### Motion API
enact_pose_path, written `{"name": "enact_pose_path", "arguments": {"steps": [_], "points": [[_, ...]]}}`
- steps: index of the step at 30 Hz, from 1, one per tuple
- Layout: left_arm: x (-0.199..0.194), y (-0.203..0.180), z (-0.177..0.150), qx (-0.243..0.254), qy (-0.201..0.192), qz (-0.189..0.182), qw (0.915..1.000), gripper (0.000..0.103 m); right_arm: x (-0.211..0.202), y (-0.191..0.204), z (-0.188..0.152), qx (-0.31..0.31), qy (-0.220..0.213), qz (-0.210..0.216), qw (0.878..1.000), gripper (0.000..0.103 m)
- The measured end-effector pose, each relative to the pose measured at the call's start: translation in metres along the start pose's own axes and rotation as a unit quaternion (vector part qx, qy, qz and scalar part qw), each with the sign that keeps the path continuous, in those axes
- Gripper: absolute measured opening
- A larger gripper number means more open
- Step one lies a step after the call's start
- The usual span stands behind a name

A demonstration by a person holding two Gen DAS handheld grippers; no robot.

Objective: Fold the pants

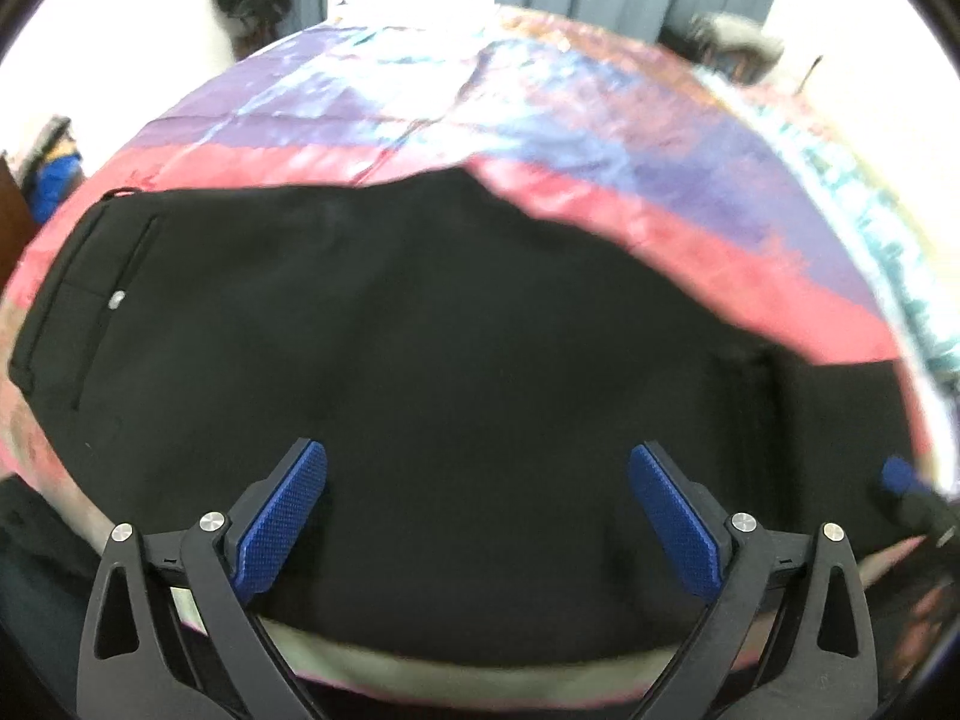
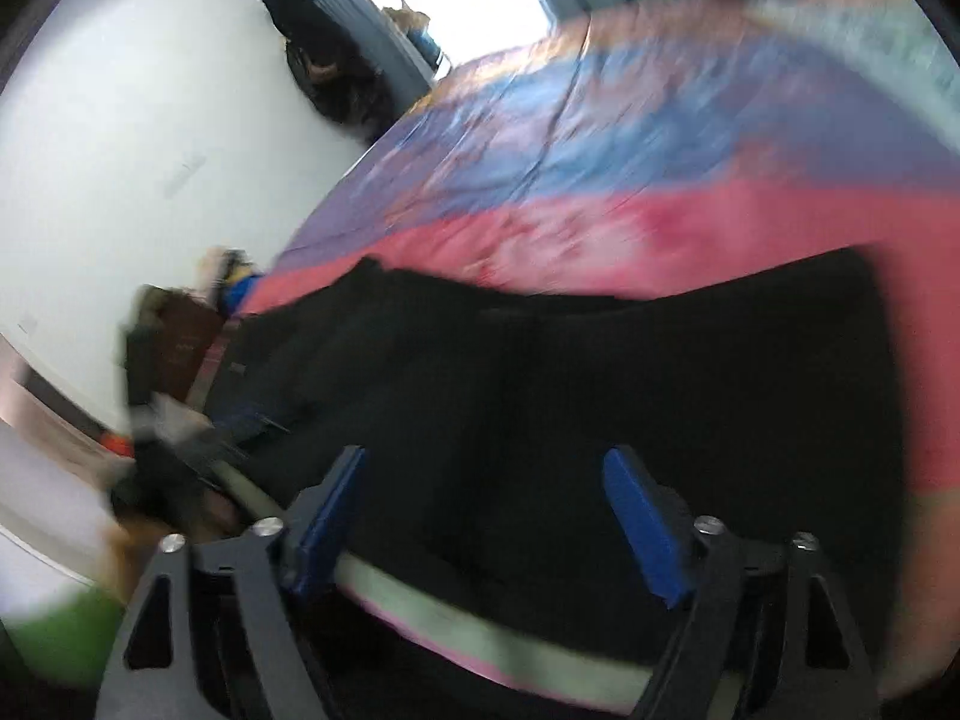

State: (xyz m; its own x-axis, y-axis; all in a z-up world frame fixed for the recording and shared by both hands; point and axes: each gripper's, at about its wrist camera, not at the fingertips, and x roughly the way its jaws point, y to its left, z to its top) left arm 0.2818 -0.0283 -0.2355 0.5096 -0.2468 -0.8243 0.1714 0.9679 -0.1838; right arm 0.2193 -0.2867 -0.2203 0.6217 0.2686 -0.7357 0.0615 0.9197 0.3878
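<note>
While both the left gripper (image 1: 478, 501) and right gripper (image 2: 483, 504) gape empty, the black cloth pants (image 1: 384, 360) could slip off the pink-and-purple bedspread (image 1: 600, 120) edge.

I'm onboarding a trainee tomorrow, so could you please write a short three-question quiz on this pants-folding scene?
1. True or false: the left tool is clamped on the black pants.
2. What do the pants lie on?
A. a bare wooden floor
B. a multicoloured bedspread
C. a white towel
3. In the left wrist view, what small pale detail shows on the pants near their left end?

Key
1. False: its blue pads stand wide apart with nothing pinched between them.
2. B
3. A small round button beside a pocket seam.
</note>
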Motion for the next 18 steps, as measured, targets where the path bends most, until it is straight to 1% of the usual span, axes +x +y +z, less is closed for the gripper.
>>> {"name": "enact_pose_path", "arguments": {"steps": [2, 3, 4, 5, 6, 7, 9, 10, 13, 17, 18], "points": [[-0.014, -0.021, 0.002, 0.009, -0.007, -0.052, 0.9986, 0.099, -0.03, -0.018, -0.017, -0.003, -0.031, -0.039, 0.999, 0.095], [-0.017, -0.032, 0.003, 0.02, -0.007, -0.071, 0.9972, 0.094, -0.044, -0.027, -0.026, 0.004, -0.043, -0.051, 0.998, 0.095], [-0.019, -0.05, 0.004, 0.04, -0.004, -0.095, 0.9946, 0.085, -0.056, -0.035, -0.034, 0.017, -0.049, -0.063, 0.997, 0.095], [-0.018, -0.068, 0.004, 0.062, 0.006, -0.117, 0.9912, 0.08, -0.062, -0.043, -0.038, 0.038, -0.053, -0.073, 0.995, 0.095], [-0.015, -0.082, 0.004, 0.078, 0.017, -0.129, 0.9884, 0.071, -0.067, -0.053, -0.037, 0.068, -0.063, -0.072, 0.993, 0.095], [-0.009, -0.097, 0.003, 0.094, 0.03, -0.14, 0.9853, 0.066, -0.068, -0.059, -0.031, 0.087, -0.074, -0.068, 0.991, 0.095], [0.004, -0.118, 0.002, 0.117, 0.051, -0.139, 0.9821, 0.045, -0.073, -0.069, -0.03, 0.111, -0.096, -0.073, 0.986, 0.095], [0.012, -0.127, 0.0, 0.13, 0.061, -0.132, 0.9809, 0.037, -0.076, -0.07, -0.028, 0.114, -0.098, -0.074, 0.986, 0.095], [0.031, -0.141, -0.006, 0.148, 0.085, -0.11, 0.9792, 0.031, -0.073, -0.073, -0.03, 0.116, -0.092, -0.064, 0.987, 0.095], [0.044, -0.153, -0.014, 0.168, 0.098, -0.088, 0.977, 0.024, -0.077, -0.078, -0.027, 0.117, -0.1, -0.057, 0.987, 0.095], [0.049, -0.156, -0.016, 0.171, 0.101, -0.079, 0.9769, 0.016, -0.077, -0.08, -0.026, 0.12, -0.103, -0.056, 0.986, 0.095]]}}
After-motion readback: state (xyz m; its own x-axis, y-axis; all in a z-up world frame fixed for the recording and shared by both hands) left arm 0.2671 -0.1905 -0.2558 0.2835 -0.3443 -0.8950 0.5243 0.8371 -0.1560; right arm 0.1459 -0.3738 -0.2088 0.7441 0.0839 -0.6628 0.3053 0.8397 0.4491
